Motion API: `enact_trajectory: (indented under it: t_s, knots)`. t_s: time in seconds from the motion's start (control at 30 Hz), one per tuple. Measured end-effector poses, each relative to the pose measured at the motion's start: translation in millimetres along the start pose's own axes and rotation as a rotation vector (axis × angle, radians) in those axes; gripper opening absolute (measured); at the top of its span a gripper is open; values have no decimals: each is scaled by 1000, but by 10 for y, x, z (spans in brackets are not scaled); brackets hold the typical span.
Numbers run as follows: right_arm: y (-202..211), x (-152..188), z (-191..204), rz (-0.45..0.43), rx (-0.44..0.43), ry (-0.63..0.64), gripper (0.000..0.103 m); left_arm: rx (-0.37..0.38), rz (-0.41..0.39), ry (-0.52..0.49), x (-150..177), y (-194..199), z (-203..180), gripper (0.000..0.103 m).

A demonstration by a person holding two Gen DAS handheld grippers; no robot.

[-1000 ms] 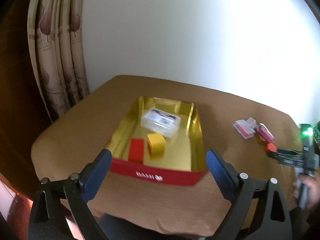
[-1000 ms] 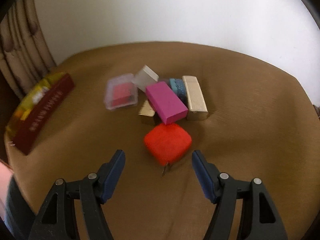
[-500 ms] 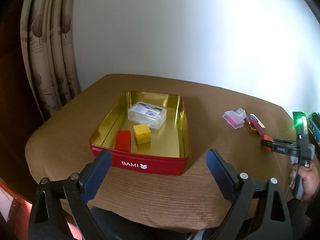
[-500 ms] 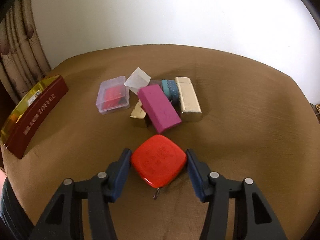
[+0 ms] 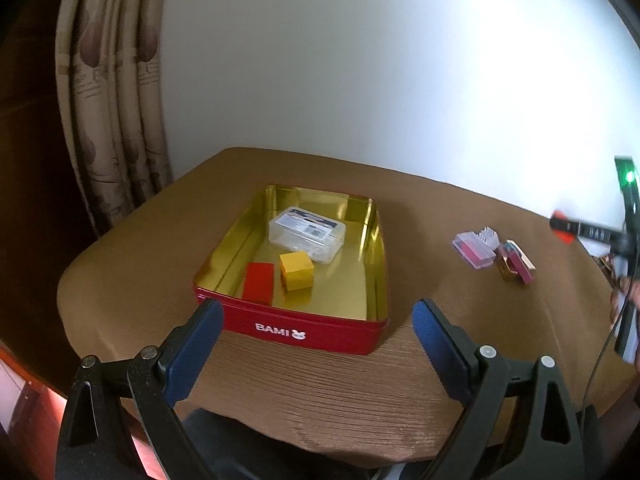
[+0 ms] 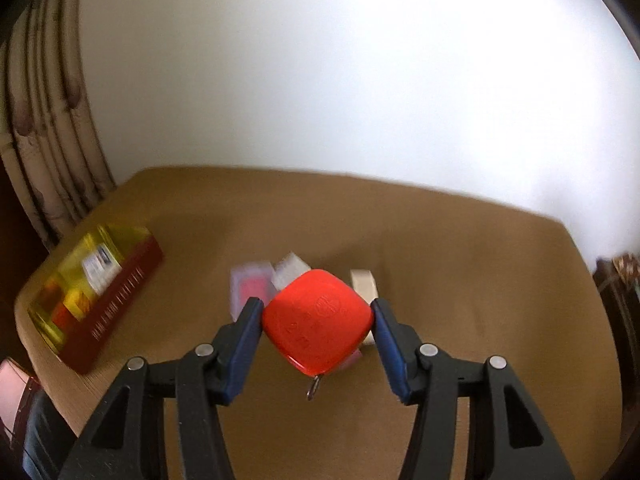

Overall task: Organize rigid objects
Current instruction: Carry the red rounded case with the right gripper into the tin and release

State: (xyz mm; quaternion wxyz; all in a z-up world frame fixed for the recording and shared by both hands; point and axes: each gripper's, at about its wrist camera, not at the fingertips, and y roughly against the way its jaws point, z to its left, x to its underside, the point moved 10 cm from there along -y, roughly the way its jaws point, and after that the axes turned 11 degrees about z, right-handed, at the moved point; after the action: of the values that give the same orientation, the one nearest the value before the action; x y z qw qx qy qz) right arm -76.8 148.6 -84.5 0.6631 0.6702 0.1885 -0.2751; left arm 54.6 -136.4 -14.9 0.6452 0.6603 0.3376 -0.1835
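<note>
The red tape measure point(image 6: 316, 322) sits clamped between the right gripper point(image 6: 318, 320) pads, clear of the table; three items fill the tin point(image 6: 132, 276) to its left (several remain beyond).

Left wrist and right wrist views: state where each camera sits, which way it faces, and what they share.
Left wrist: sits behind the open left gripper, facing down at the red BAMI tin; a hand shows at right.
Right wrist: sits behind the right gripper, shut on the red rounded tape measure above the brown table.
Shared: tin, table, clear plastic case with red contents.
</note>
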Motion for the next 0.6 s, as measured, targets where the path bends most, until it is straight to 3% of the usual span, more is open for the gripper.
enact_trajectory:
  t_s: [0.33,0.6]
  knots:
    - [437,-868,1157,-111,-85,156,56,-53,1,90,21,104,338,94]
    - [511,-987,2202,-110,-157,267,56,-80,-22,150,-21,221,592,94]
